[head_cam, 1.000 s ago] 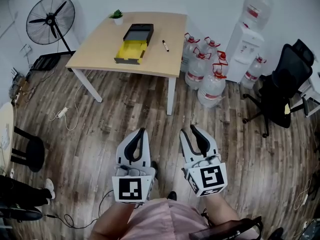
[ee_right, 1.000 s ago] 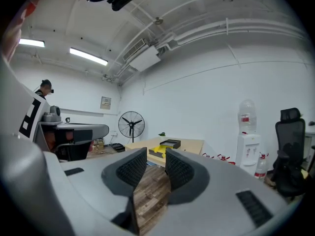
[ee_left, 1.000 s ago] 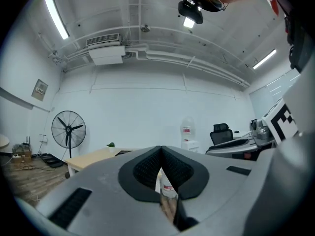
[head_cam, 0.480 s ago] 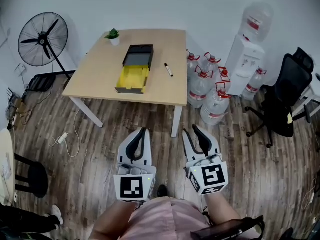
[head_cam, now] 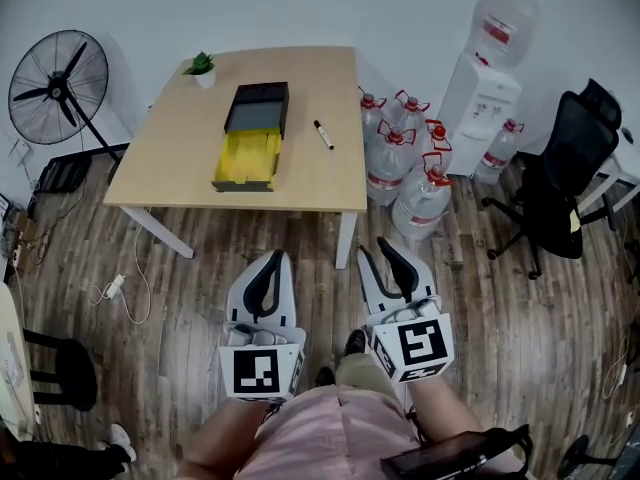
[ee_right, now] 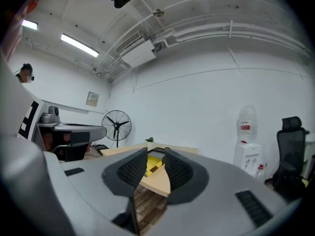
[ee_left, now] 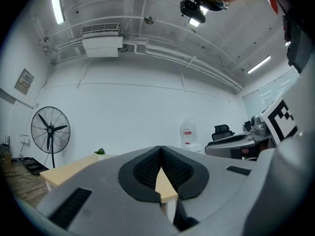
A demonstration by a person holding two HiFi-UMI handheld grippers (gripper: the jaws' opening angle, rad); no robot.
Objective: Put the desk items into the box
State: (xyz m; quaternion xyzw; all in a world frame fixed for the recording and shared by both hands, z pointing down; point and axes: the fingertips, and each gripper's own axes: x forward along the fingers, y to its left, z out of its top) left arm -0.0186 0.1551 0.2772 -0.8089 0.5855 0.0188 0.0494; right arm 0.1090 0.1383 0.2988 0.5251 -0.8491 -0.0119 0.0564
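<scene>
A light wooden desk (head_cam: 178, 163) stands ahead across the floor. On it lies a box (head_cam: 248, 136) with a black part and an open yellow part. A black marker (head_cam: 324, 134) rests to its right, and a small potted plant (head_cam: 203, 67) sits at the far left corner. Both grippers hang low over the wooden floor, well short of the desk. My left gripper (head_cam: 277, 258) has its tips touching and holds nothing. My right gripper (head_cam: 378, 250) has a narrow gap between its fingers, through which the yellow box (ee_right: 153, 162) shows in the right gripper view.
Several large water bottles (head_cam: 405, 158) crowd the floor at the desk's right, beside a white water dispenser (head_cam: 482, 78). A black office chair (head_cam: 565, 168) stands farther right. A standing fan (head_cam: 55, 76) is left of the desk, with a black stool (head_cam: 60, 373) and cables (head_cam: 112, 286) nearby.
The desk has grown larger and shifted left in the head view as the person walks toward it. Both grippers keep their pose and jaw state.
</scene>
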